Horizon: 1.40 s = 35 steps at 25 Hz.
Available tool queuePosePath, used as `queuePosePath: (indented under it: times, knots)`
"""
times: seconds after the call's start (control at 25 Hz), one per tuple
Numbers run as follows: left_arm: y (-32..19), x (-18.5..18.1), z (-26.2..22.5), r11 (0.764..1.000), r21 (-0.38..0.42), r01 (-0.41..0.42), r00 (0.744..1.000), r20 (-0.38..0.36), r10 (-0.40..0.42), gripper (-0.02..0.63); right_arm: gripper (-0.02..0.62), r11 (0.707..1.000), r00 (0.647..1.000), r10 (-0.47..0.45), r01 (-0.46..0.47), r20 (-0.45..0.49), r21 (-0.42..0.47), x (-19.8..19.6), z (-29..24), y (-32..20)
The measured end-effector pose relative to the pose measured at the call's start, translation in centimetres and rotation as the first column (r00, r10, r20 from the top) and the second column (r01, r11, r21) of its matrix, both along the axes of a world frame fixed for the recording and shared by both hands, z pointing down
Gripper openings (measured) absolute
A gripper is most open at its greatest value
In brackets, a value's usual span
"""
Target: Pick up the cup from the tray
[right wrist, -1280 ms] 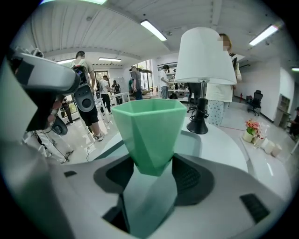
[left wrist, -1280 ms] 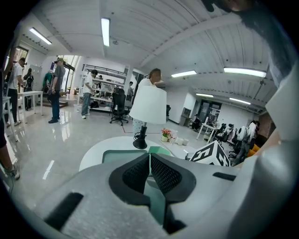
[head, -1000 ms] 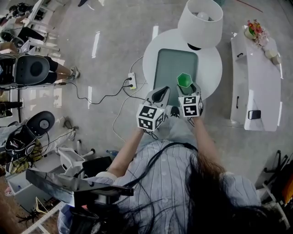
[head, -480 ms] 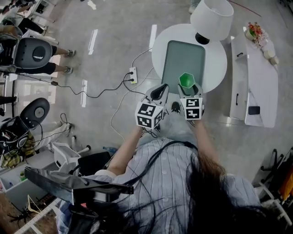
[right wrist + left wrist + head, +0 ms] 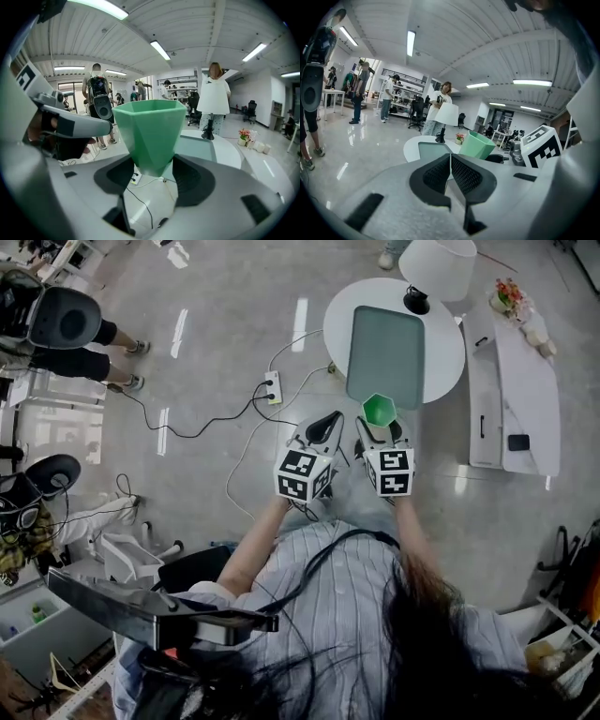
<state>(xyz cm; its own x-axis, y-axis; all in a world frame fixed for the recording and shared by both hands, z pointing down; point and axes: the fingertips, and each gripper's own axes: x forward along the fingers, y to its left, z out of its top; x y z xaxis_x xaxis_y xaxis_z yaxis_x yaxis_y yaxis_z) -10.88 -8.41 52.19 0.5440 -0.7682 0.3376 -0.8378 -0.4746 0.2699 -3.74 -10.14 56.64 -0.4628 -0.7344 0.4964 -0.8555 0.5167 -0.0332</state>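
— What is your left gripper (image 5: pixel 450 161) doing?
— Its two black, grid-textured pads are pressed together with nothing between them.
— And your right gripper (image 5: pixel 152 171)?
— It's clamped on the one cup (image 5: pixel 149 133), which is green, faceted and narrows toward its base. You hold the cup upright in the air over the glossy floor. It is clear of the single grey, round-cornered tray (image 5: pixel 386 343) on the round white table (image 5: pixel 337 324).

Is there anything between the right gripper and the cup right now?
Nothing visible. The cup sits between the jaws of the right gripper, which clamp its narrow base, and it is held in the air clear of the tray.
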Motion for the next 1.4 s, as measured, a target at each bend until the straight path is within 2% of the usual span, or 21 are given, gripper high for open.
queuePosePath:
  times: [0.2, 0.44, 0.92, 1.4]
  knots:
    - [3.2, -0.6, 0.2, 1.000, -0.005, -0.028, 1.000, -0.012, 0.028, 0.015, 0.270, 1.000, 1.000, -0.006, 0.006, -0.008, 0.010, -0.9, -0.9, 3.9]
    - [4.4, -0.9, -0.8, 0.999, 0.020, -0.032, 0.999, -0.026, 0.033, 0.015, 0.270, 0.999, 1.000, -0.014, 0.015, -0.010, 0.031, -0.8, -2.6, 6.7]
    - [6.0, 0.9, -2.4, 0.996, 0.050, -0.074, 0.997, -0.014, 0.075, 0.015, 0.270, 1.000, 0.999, -0.005, 0.005, 0.033, 0.016, 1.6, -5.0, 10.7]
    - [6.7, 1.6, -2.6, 0.994, 0.061, -0.088, 0.996, -0.019, 0.089, 0.015, 0.270, 0.999, 1.000, -0.015, 0.014, 0.025, 0.030, 2.2, -5.9, 12.7]
